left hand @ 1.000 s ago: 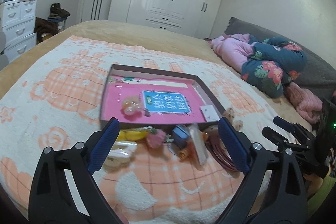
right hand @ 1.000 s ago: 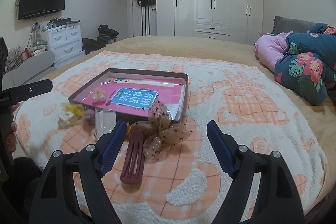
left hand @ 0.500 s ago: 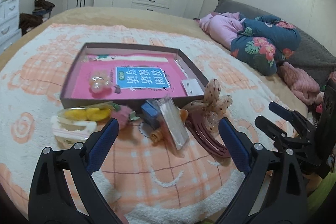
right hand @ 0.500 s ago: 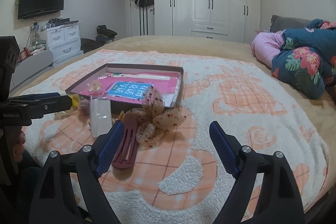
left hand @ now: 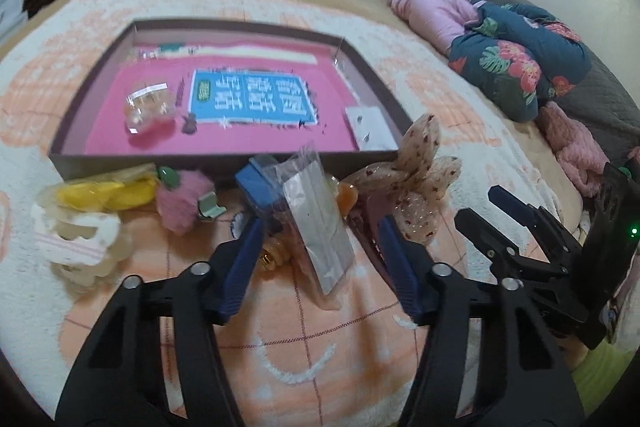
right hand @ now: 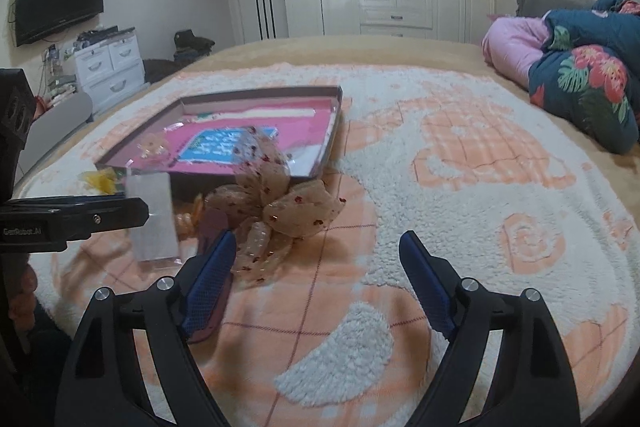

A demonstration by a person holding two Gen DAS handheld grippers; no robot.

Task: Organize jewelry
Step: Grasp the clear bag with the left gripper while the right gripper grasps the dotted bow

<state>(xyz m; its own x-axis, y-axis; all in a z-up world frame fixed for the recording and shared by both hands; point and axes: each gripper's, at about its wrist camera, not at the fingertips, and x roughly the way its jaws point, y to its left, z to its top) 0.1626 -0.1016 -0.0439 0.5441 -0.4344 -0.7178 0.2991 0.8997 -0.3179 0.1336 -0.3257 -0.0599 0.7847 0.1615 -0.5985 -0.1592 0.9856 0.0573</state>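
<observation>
Closing left tongs [left hand: 320, 247] around clear plastic packet [left hand: 316, 223] on blanket [left hand: 280, 355], pads not pressing yet far as can tell. Right tongs [right hand: 316, 275] gaping wide, nothing gripped, hovering just past dotted bow clip [right hand: 276, 203], maroon base under left pad. Beside packet: blue box [left hand: 256, 183], pink fuzzy piece [left hand: 180, 203], yellow bits in bag [left hand: 104, 195], white claw clip [left hand: 76, 247]. Further back, shallow brown tray [left hand: 224, 159] with pink liner, small bagged piece [left hand: 148, 105] inside. Floral bedding [left hand: 520, 67] way off on bed.
</observation>
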